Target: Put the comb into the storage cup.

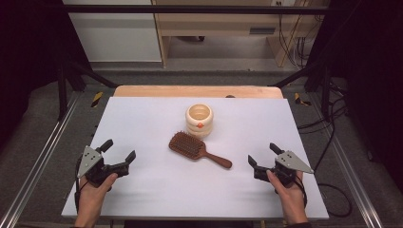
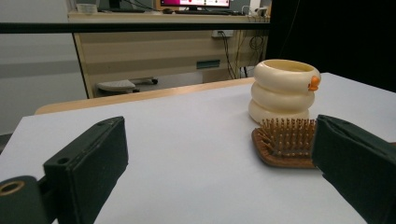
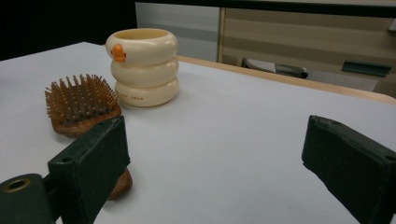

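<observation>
Both hands rest low on the white table [image 1: 157, 190], one at each near corner, and between them lies the wooden hairbrush [image 1: 192, 147], bristles up, its handle slanting toward the right gripper [image 1: 264, 155]. Just beyond the brush head stands the cream ringed cup [image 1: 199, 119], three stacked bulges with a small orange knob on its side, close to the brush but not touching it as far as the high view lets me judge.

The left gripper [image 1: 118, 150] has its jaws spread wide with nothing between them, well apart from the brush. The right gripper is the same: jaws wide, bare table between them, the handle end of the brush near it.

The high view gives the whole layout and the grey three-cornered plates on top of both grippers. The left gripper view drops to table level: the hairbrush [image 2: 285, 144] shows its bristles side on, partly hidden behind that gripper's right-hand jaw, with the cup [image 2: 283, 91] rising behind it. The right gripper view shows the hairbrush [image 3: 81, 107] from the other side, its handle running down behind the left-hand jaw.

There is faint small lettering on the lowest ring of the cup [image 3: 144, 65] in the right gripper view, too small to read
</observation>
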Demonstrator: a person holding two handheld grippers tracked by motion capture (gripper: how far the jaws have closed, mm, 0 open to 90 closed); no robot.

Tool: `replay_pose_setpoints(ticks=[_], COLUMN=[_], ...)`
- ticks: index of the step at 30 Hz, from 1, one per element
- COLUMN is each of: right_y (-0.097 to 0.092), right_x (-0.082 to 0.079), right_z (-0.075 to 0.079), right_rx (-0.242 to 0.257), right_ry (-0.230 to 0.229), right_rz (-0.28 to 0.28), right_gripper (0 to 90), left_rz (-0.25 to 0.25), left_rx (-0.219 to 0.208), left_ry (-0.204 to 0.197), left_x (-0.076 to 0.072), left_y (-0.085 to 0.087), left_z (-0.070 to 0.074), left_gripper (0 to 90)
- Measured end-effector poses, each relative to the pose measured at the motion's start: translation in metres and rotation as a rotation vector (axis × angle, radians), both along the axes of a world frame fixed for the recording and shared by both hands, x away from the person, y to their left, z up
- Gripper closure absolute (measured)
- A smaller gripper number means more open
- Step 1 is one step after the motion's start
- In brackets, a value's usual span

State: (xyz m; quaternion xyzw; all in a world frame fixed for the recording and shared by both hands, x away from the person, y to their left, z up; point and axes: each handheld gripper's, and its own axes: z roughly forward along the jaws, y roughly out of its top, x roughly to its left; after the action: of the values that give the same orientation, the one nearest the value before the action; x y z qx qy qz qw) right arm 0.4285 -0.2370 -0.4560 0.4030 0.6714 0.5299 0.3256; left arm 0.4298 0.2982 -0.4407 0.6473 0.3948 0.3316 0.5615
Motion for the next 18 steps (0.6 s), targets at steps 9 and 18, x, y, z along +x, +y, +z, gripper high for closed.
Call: replay_pose_setpoints(ticks=[9,18], right_y=[0.003,0.012], right_x=[0.001,0.001], right_z=[-0.002,-0.005], right_rx=[-0.012,-0.032], right_ry=[0.032,0.072], right_rz=[0.010,0.028], right_gripper=[6.8,5.6], left_rz=[-0.002,-0.011], left_rx=[0.016,0.048], left_ry=[0.023,0.068], left_x=[0.001,-0.001], left_y=[-0.003,-0.007], left_z=[-0.001,-0.002], left_gripper=[7.6,23.0])
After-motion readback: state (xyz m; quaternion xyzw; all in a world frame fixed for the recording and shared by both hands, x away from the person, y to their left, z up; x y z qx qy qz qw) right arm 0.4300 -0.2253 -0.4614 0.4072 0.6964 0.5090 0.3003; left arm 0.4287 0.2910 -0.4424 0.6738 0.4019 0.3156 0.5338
